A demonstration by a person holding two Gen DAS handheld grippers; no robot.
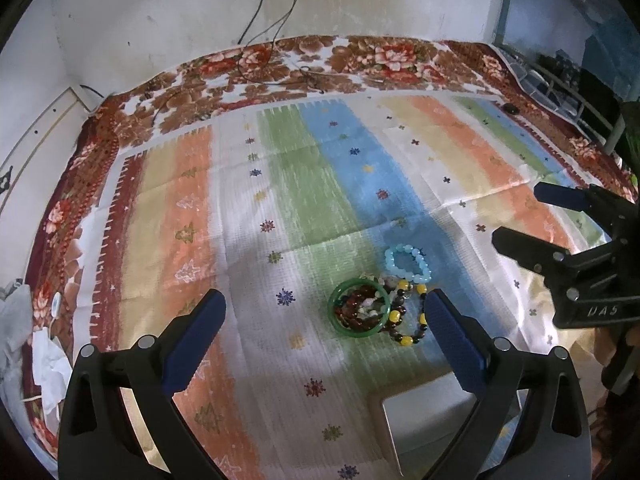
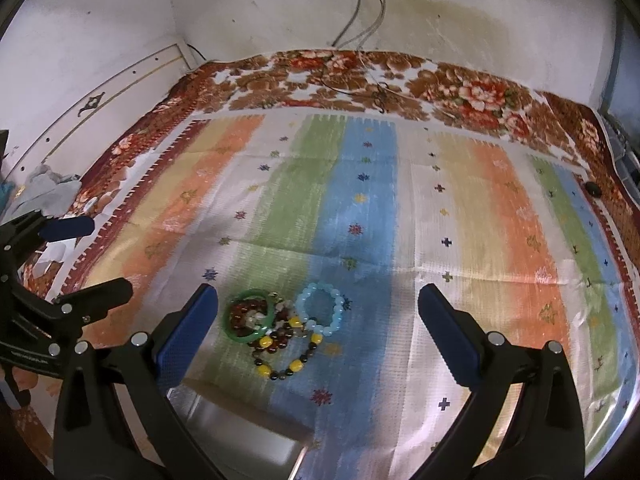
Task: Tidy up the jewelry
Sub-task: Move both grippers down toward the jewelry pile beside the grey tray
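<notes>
A small heap of jewelry lies on the striped mat. It holds a green bangle with red-brown beads inside, a light-blue bead bracelet, and a yellow-and-dark bead bracelet. My left gripper is open above the mat, the heap just inside its right finger. My right gripper is also open and empty, with the heap near its left finger. A pale box sits just in front of the heap.
A floral blanket lies under the mat and runs to the wall. Cables hang from a socket onto the blanket's far edge. Crumpled cloth lies at the left, a small black object at the right edge, a metal rack beyond.
</notes>
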